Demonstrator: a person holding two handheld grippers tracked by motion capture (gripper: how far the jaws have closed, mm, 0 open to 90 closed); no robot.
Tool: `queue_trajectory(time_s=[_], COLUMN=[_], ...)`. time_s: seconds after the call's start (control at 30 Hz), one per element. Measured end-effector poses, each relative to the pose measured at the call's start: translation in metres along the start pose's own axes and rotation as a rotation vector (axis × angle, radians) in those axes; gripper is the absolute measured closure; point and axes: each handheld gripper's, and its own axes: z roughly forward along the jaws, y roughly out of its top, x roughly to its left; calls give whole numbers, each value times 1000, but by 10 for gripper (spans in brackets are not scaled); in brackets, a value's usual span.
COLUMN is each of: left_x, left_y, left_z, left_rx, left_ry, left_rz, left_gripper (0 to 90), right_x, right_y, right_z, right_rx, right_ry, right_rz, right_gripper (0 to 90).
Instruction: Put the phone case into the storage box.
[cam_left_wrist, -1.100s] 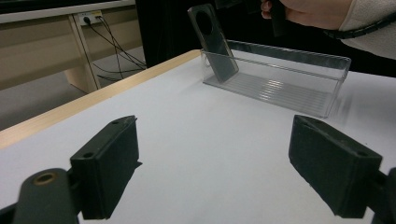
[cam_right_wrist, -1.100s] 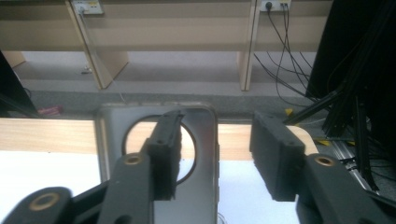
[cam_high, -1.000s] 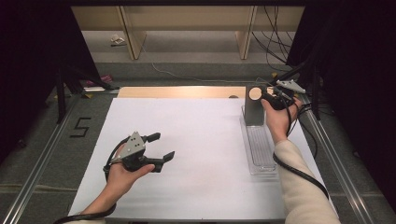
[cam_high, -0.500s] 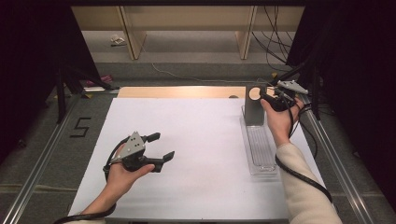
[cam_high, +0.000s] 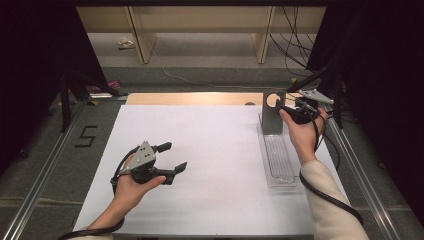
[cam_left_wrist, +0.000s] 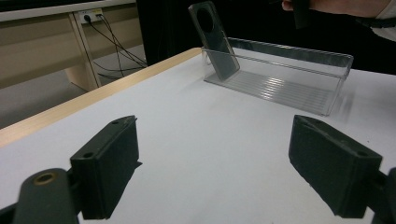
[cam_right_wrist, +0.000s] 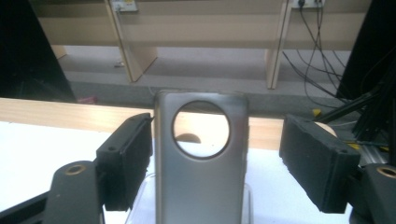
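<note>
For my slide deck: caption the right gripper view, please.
Open right gripper lined up on a grey phone case standing in a clear tray.

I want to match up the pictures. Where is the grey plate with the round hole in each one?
High view: the grey plate stands upright at the far end of the clear tray, right of centre, by the right tool.
Left gripper view: top centre, leaning in the tray's end.
Right gripper view: centre, close up between the jaws.
Shared landmark: the clear tray under it.
</note>
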Motion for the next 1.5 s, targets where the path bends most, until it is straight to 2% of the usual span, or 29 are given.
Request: queue_trajectory(time_s=[0.67,1.5], left_x=[0,1], left_y=[0,0], left_z=[0,-1], left_rx=[0,-1], left_ry=[2,2], left_rz=[2,-2], left_gripper=[159,159], right_x=[15,18], right_y=[-9,-20], right_z=[-26,-49], right_rx=[19,30], right_ry=[66,127], right_rz=[-41,-62], right_gripper=[200,185])
